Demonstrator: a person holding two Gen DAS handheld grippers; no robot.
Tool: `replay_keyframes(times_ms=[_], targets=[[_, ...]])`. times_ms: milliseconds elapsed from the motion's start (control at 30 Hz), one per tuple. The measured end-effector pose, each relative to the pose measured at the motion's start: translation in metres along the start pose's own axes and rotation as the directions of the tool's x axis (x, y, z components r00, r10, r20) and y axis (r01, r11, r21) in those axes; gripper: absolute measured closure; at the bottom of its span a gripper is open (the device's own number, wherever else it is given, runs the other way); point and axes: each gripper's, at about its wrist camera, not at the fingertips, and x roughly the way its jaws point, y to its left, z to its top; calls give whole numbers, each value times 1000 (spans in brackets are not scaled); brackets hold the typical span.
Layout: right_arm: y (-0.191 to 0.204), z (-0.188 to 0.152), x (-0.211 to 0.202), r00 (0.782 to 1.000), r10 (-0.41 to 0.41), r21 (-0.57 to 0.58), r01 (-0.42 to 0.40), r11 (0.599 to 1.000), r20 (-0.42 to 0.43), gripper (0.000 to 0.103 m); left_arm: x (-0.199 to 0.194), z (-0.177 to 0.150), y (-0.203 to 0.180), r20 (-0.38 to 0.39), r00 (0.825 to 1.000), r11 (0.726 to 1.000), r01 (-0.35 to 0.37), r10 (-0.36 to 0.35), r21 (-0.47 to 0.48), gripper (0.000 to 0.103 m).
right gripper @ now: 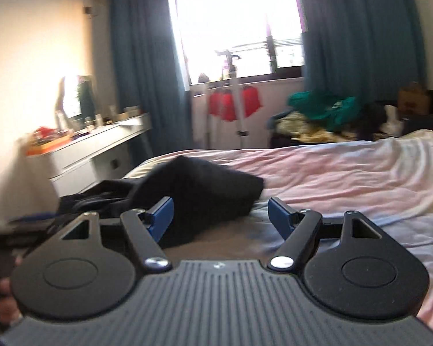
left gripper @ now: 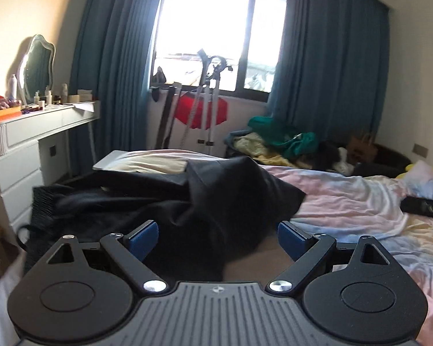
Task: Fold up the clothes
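Right wrist view is coming through pretty smeared, so the dresser (right gripper: 101,147) off to the front-left of the right gripper (right gripper: 219,219) is mostly blur and I can't make out what's sitting on it. A bit of a hand (right gripper: 3,297) is peeking in at the bottom-left corner, cut off by the frame. The left view is sharper, but the near part of the black garment (left gripper: 193,201) is disappearing under the left gripper (left gripper: 218,240), so how far it's running toward the person is hidden. Its left end is sliding over the bed's edge into shadow, and I can't tell sleeves from body in that heap.

Both grippers are hanging wide open with nothing in them, blue pads (left gripper: 144,238) spread well apart. The garment is lying bunched directly ahead of the left gripper, rising into a hump between its fingers; for the right gripper it's sitting ahead and slightly left, ending just beside the left pad (right gripper: 161,216).

Room-wise, the pink bedsheet (right gripper: 346,173) is stretching out open to the right of both tools. Left side is tighter, with the bed edge dropping off near the dresser. A pile of clothes (left gripper: 285,141) is sitting far ahead past the bed, under the blue curtains (left gripper: 332,57).
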Motion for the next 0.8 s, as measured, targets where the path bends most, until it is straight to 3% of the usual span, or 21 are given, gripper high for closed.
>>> replay_keyframes(times_ms=[167, 367, 500, 667, 800], targets=[[-21, -13, 5, 1000, -4, 74, 4, 997, 2, 28, 11, -30, -8, -33, 999, 1000, -7, 7, 2, 11], [-16, -21, 10, 999, -8, 92, 13, 996, -48, 28, 25, -32, 7, -75, 997, 999, -2, -2, -51, 11], [-23, -21, 5, 997, -34, 162, 44, 986, -64, 29, 38, -33, 10, -104, 994, 998, 22, -29, -67, 8], [-35, -23, 3, 997, -34, 218, 49, 975, -72, 29, 76, -13, 9, -136, 988, 996, 65, -73, -64, 6], [-41, -27, 14, 991, -58, 223, 83, 971, -120, 29, 117, 13, 11, -63, 998, 999, -17, 15, -38, 4]])
